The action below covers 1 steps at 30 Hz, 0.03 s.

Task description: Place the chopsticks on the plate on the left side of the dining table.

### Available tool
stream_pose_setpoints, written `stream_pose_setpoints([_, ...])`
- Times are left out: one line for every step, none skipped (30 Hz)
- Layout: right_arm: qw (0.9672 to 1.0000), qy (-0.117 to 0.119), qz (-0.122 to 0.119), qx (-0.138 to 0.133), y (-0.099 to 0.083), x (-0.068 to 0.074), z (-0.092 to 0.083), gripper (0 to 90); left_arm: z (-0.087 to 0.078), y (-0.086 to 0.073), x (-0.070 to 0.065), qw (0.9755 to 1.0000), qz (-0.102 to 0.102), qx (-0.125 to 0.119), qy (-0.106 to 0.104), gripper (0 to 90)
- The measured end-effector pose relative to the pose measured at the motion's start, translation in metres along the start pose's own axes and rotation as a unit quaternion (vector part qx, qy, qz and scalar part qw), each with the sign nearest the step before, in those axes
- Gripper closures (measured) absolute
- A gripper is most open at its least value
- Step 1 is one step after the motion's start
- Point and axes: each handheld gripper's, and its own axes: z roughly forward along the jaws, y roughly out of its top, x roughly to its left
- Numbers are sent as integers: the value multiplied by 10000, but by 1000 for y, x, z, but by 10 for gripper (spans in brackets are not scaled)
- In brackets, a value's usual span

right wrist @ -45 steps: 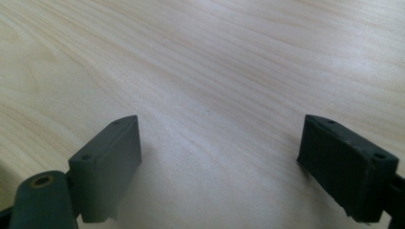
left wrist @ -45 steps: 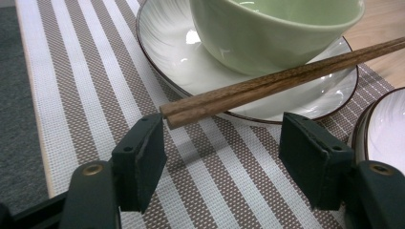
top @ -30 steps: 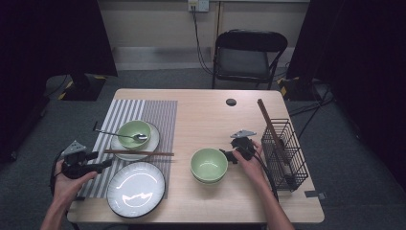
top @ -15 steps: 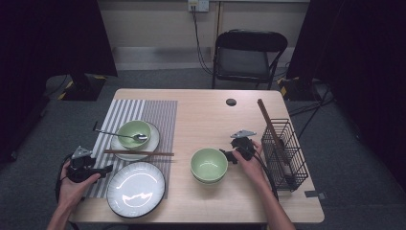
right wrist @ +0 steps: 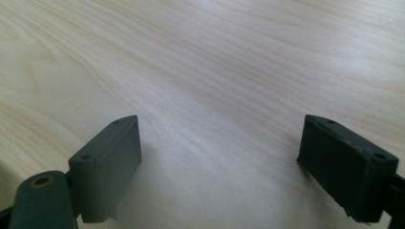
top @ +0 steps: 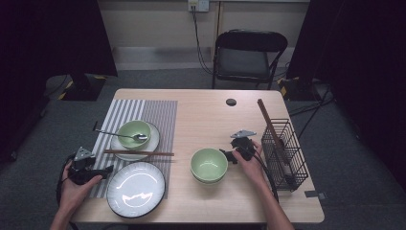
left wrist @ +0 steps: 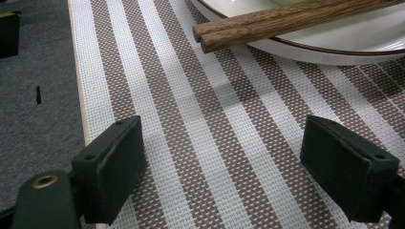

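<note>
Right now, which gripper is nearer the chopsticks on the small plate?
Left. The left gripper sits just below-left of the chopsticks, fingers open over the striped mat. The right gripper is across the green bowl, farther off.

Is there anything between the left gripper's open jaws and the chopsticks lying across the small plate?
Nothing visible. In the left gripper view, the left gripper has its jaws wide apart with nothing between them, and just striped placemat lies between them and the chopsticks, whose near ends overhang the small plate.
</note>
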Motion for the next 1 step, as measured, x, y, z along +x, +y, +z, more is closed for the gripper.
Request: stream_pose_setpoints([10000, 1, 0, -1, 0, 0, 0, 137, 0, 0, 0, 10000, -13, -4, -7, 147])
